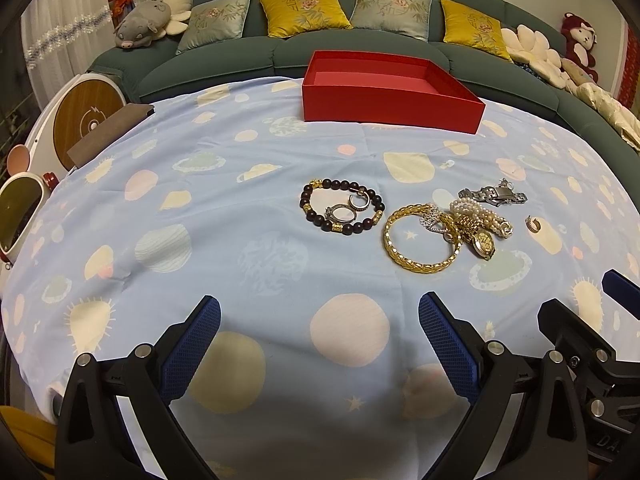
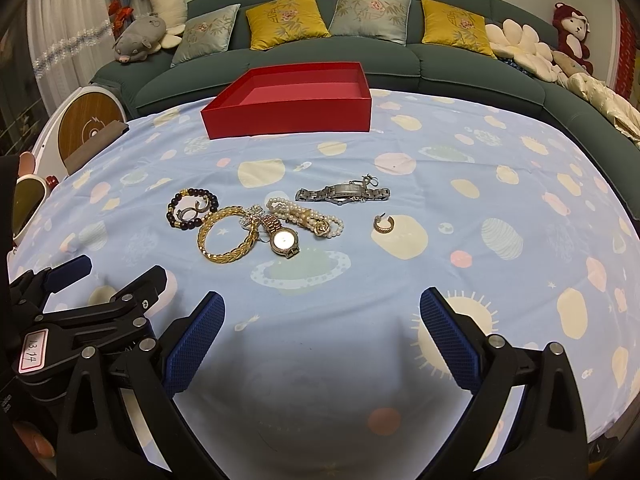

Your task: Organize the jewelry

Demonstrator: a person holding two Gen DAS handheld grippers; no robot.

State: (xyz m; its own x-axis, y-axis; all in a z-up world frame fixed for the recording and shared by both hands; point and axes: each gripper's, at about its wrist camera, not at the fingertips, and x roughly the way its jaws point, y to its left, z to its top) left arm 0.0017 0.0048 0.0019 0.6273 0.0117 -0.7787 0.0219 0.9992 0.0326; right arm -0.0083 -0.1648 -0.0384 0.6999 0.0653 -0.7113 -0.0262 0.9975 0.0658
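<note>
An empty red box (image 1: pixel 384 100) (image 2: pixel 288 118) stands at the table's far side. Jewelry lies mid-table: a dark bead bracelet (image 1: pixel 316 216) (image 2: pixel 173 216) with small rings inside, a gold bangle (image 1: pixel 416 264) (image 2: pixel 224 255), a gold watch (image 1: pixel 483 243) (image 2: pixel 282 240), a pearl strand (image 1: pixel 476 210) (image 2: pixel 296 214), a silver watch (image 1: pixel 494 194) (image 2: pixel 340 193) and a gold hoop earring (image 1: pixel 533 224) (image 2: pixel 384 224). My left gripper (image 1: pixel 320 312) is open and empty, short of the pile. My right gripper (image 2: pixel 320 308) is open and empty too, beside the left one (image 2: pixel 100 276).
A light blue cloth with planet prints (image 1: pixel 200 208) (image 2: pixel 480 200) covers the table. A green sofa with cushions (image 1: pixel 360 16) and plush toys runs behind it. A white appliance with a wooden disc (image 1: pixel 84 120) stands at the left edge.
</note>
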